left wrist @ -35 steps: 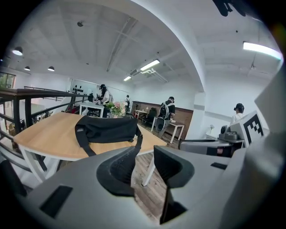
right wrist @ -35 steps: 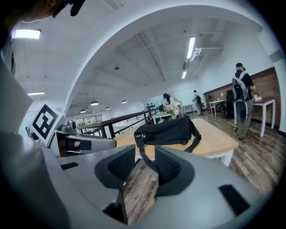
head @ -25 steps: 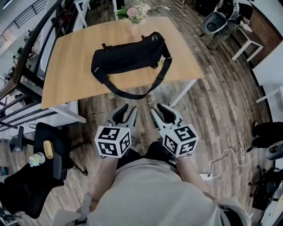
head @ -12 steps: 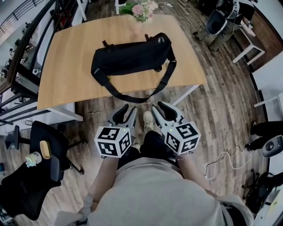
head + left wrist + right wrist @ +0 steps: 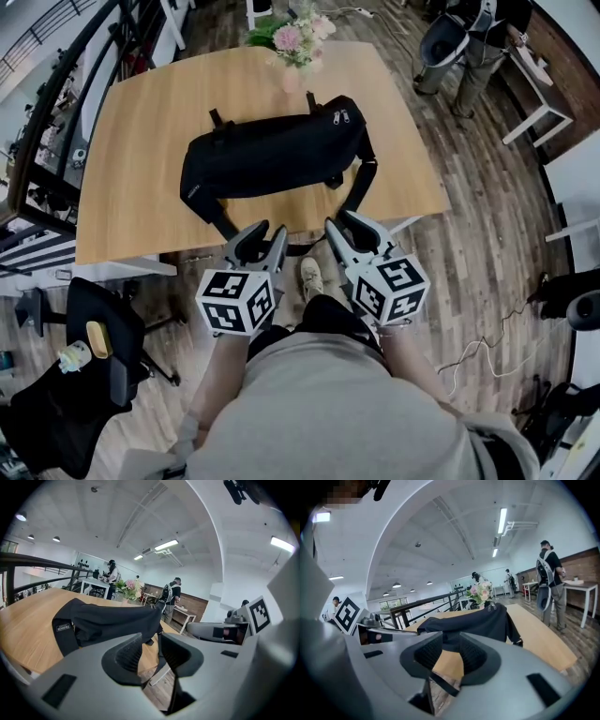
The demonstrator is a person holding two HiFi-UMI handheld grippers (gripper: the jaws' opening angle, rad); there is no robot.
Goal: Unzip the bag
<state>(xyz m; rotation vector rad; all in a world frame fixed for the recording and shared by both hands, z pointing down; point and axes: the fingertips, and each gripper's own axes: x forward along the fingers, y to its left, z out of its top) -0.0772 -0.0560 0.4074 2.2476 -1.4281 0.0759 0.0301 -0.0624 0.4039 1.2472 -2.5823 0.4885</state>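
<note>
Only head view shows bag (image 5: 272, 155) and chair (image 5: 97, 345).

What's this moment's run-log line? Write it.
bag: closed, on table | left gripper: open, empty | right gripper: open, empty | contact: none

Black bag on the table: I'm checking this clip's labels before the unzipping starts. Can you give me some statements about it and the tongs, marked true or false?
The black bag lies on the wooden table. True.
The left tongs grip the bag's strap. False: their jaws are apart, holding nothing.
Flowers stand at the table's far edge. True.
The right tongs are clamped on a zipper pull. False: they are open and empty.
</note>
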